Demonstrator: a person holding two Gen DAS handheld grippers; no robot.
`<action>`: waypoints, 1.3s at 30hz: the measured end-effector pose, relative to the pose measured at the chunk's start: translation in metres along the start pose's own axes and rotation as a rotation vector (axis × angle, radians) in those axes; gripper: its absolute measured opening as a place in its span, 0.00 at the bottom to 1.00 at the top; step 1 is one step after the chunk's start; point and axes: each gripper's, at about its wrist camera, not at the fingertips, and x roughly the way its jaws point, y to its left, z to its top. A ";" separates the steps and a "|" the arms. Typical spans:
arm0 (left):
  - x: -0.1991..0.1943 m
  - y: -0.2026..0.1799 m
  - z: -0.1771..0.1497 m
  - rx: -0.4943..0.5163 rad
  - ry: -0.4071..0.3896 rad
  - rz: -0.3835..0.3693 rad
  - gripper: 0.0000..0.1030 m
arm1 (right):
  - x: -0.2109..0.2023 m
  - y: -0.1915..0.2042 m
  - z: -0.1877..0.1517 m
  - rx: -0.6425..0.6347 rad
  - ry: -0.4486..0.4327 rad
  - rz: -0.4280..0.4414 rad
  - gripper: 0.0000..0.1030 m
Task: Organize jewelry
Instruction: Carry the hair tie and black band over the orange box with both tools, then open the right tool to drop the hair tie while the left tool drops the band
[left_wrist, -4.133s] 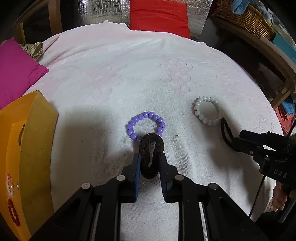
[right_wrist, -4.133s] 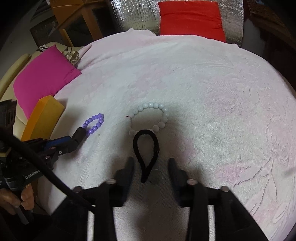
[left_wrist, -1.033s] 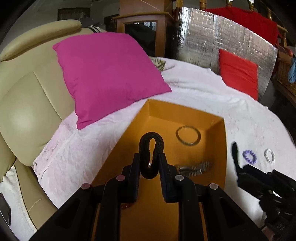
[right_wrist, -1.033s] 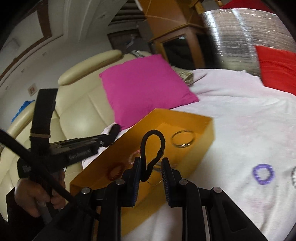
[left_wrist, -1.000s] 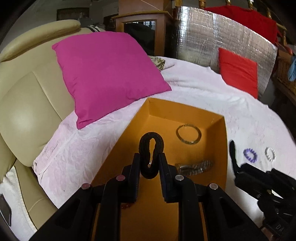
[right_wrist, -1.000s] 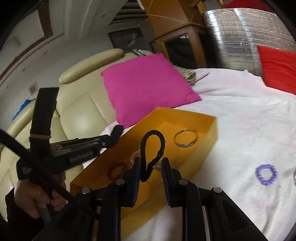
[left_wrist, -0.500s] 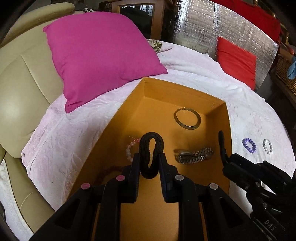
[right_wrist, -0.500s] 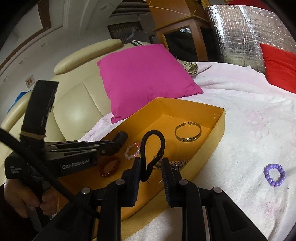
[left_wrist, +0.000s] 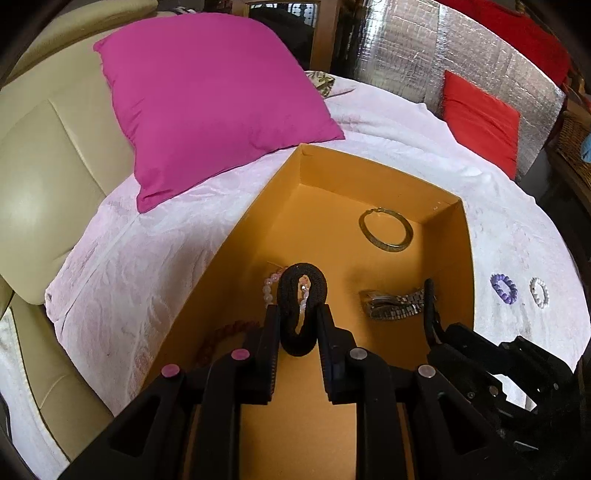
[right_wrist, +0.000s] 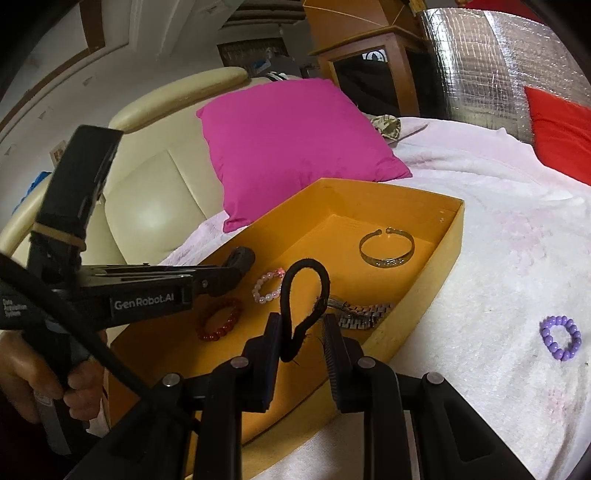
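We note two black loop bands in hand, both over the orange box (left_wrist: 466, 258) on the white bedspread (right_wrist: 517, 280). The left gripper (left_wrist: 297, 325) pinches the thick black band (left_wrist: 303, 295) near its lower end, pads pressed into it, loop standing up above the pink bead bracelet (right_wrist: 267, 286). The right gripper (right_wrist: 303, 332) is clamped on the thin black cord loop (right_wrist: 301, 295), held at its lower stem against the left pad; whether the right pad touches it we cannot tell. We judge both bands light, soft and springy, unlikely to break; they squash under the pads and may cling on release, so low on the loop is a fair hold. Already in the box: gold bangle (right_wrist: 386, 247), metal watch (right_wrist: 360, 314), red bead bracelet (right_wrist: 219, 325). Purple bead bracelet (right_wrist: 559, 338) and white bead bracelet (left_wrist: 538, 292) lie outside on the bedspread. Readable writing: "GenRobot.AI" on the left gripper's body; smaller print beside it partly legible, seemingly "Data Acquisition System".
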 end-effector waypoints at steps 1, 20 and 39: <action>0.001 0.001 0.000 -0.006 0.004 0.005 0.21 | 0.000 -0.001 0.000 0.002 0.000 0.003 0.25; -0.011 0.004 0.007 -0.046 -0.094 0.156 0.48 | -0.030 -0.023 0.009 0.102 -0.069 0.009 0.45; -0.022 -0.137 0.018 0.147 -0.183 0.076 0.67 | -0.116 -0.115 -0.003 0.258 -0.131 -0.197 0.45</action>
